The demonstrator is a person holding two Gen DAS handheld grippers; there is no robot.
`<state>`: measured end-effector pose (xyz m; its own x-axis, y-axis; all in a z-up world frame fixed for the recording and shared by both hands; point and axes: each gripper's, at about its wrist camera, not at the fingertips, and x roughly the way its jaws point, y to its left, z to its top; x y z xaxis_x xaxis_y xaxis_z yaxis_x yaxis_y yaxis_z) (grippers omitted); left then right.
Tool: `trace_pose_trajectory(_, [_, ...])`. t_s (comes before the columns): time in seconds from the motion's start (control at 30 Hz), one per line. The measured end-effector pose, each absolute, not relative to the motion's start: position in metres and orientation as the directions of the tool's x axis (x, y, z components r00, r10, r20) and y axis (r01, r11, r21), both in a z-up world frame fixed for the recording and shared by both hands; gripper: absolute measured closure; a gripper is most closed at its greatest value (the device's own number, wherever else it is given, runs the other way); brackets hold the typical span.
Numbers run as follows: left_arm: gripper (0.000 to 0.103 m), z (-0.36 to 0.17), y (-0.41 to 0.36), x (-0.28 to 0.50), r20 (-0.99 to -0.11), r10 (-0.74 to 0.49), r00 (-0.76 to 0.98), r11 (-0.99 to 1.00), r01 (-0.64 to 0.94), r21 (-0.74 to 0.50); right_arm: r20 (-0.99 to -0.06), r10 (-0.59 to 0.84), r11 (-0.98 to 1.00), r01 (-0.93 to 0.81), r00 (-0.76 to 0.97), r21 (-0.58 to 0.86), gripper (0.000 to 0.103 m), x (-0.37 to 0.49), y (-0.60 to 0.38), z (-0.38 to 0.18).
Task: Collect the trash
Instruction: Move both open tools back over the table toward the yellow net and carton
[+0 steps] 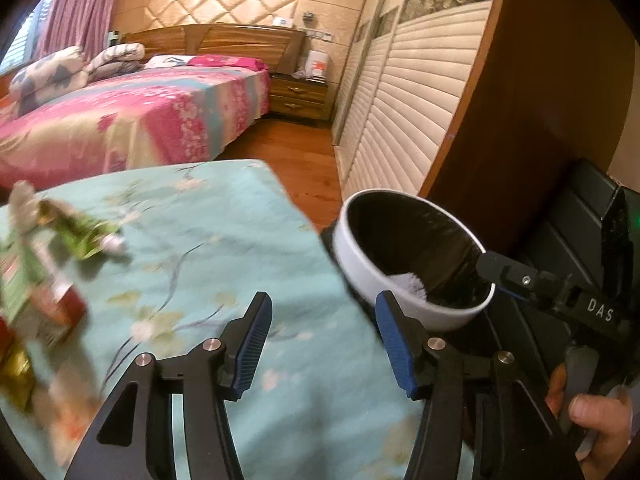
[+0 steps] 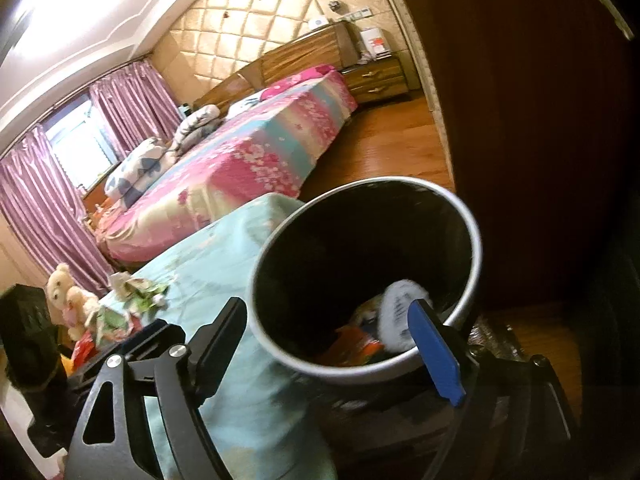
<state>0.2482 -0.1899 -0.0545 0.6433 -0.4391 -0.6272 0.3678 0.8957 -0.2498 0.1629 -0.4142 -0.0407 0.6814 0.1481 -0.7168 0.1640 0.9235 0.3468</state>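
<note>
On my left wrist view the left gripper hangs over the table, which is covered in a pale teal floral cloth; its jaws are spread wide with nothing between them. Off to the left on the cloth lies the trash pile — crumpled green wrappers, a red-and-green carton and something gold, all blurred. To the right, just past the table's edge, stands the white bin with a black liner, and a white crumpled piece shows inside it near the rim. The right gripper reaches in from the right over the bin's rim, held in the person's hand.

On my right wrist view the right gripper sits right above the bin, its jaws also spread, one finger on the table side and the blue-padded one over the rim. Nothing is pinched. Inside the bin I see the white crumpled piece resting on orange and multicoloured wrappers. The remaining trash pile is well apart, at the far left of the table, with a cream teddy bear beyond it.

Behind everything is a bed with a pink floral cover — and a wooden nightstand beside it.
</note>
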Motion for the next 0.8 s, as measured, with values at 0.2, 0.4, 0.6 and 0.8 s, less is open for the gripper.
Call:
trace_pose_trajectory(0.2, [0.049,-0.05,-0.153,0.213,-0.629,-0.4,0.666,0.916,0.32,-0.243,-0.708,0.199,0.924,0.112,0.678,0.367,0.017,0.154,-0.385,-0.04])
trace_pose_trajectory(0.4, [0.048,-0.048,-0.112,0.186,-0.635,-0.355,0.686,0.935,0.251,-0.252,-0.714,0.257,0.924,0.052,0.652,0.38,0.016,0.15,-0.349,-0.044])
trace_pose_trajectory(0.6, [0.048,-0.052,-0.073,0.163,-0.647,-0.308,0.697,0.948,0.166,-0.272,-0.723,0.312,0.919,-0.004,0.616,0.394,0.016,0.147,-0.312,-0.053])
trace_pose_trajectory(0.8, [0.048,-0.057,-0.034,0.146,-0.662,-0.257,0.704,0.955,0.079,-0.287,-0.734,0.365,0.913,-0.065,0.573,0.403,0.016,0.148,-0.277,-0.063])
